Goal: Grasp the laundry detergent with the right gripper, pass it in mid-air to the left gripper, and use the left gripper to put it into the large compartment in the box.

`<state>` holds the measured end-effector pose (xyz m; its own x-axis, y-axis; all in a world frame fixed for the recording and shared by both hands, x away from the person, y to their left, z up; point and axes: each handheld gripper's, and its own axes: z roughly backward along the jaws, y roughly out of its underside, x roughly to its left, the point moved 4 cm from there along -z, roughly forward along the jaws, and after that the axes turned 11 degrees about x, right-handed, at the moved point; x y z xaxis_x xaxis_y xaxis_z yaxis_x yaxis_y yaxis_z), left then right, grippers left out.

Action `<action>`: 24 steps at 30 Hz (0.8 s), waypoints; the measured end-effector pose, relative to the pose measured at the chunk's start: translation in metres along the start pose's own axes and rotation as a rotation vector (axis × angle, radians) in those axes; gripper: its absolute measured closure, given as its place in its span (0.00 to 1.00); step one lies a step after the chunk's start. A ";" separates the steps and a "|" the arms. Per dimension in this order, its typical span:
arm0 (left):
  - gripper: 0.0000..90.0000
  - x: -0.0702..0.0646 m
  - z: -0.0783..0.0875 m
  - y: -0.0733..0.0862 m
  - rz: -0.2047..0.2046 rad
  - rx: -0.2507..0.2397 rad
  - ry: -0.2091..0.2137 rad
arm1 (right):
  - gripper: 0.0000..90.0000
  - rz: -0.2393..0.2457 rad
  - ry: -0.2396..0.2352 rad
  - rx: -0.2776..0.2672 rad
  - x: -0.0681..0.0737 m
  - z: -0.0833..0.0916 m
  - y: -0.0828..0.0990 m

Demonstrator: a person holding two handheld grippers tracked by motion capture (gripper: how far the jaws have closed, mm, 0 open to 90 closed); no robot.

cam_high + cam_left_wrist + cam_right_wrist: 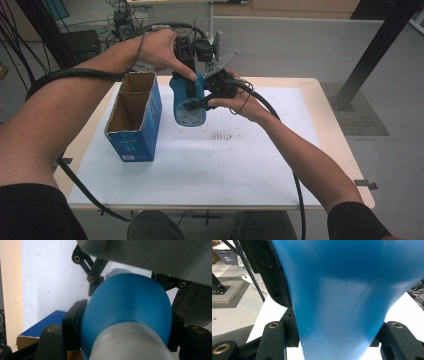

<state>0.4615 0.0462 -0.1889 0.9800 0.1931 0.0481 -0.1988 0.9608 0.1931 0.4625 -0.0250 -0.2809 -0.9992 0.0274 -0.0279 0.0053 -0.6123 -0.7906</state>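
A blue plastic bottle [189, 102] hangs in the air above the middle of the table, held from two sides. My left gripper [191, 75] comes down from above and is shut on its upper part; in the left gripper view the black jaws press both flanks of the blue bottle [127, 305] just past its pale cap [125, 342]. My right gripper [202, 102] reaches in from the right and is shut on the lower body. In the right gripper view the bottle [337, 302] stands wedged between the two jaws.
An open blue cardboard box [135, 117] stands on the left of the table, its top flaps up; its corner is the blue box [47, 323] in the left gripper view. A white sheet [225, 160] covers the wooden tabletop. Cables trail off both hands.
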 end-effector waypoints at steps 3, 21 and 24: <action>0.39 0.000 0.000 0.000 0.001 0.002 -0.001 | 0.50 0.001 0.002 -0.001 0.000 0.000 0.000; 0.39 0.001 0.001 -0.002 -0.005 -0.002 -0.019 | 0.49 0.005 0.015 -0.001 -0.002 0.002 0.001; 0.40 0.001 0.001 -0.002 -0.007 0.000 -0.018 | 0.49 0.004 0.011 -0.001 -0.003 0.002 0.001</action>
<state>0.4629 0.0441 -0.1881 0.9811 0.1823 0.0646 -0.1916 0.9622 0.1937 0.4650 -0.0269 -0.2805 -0.9987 0.0339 -0.0375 0.0090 -0.6115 -0.7912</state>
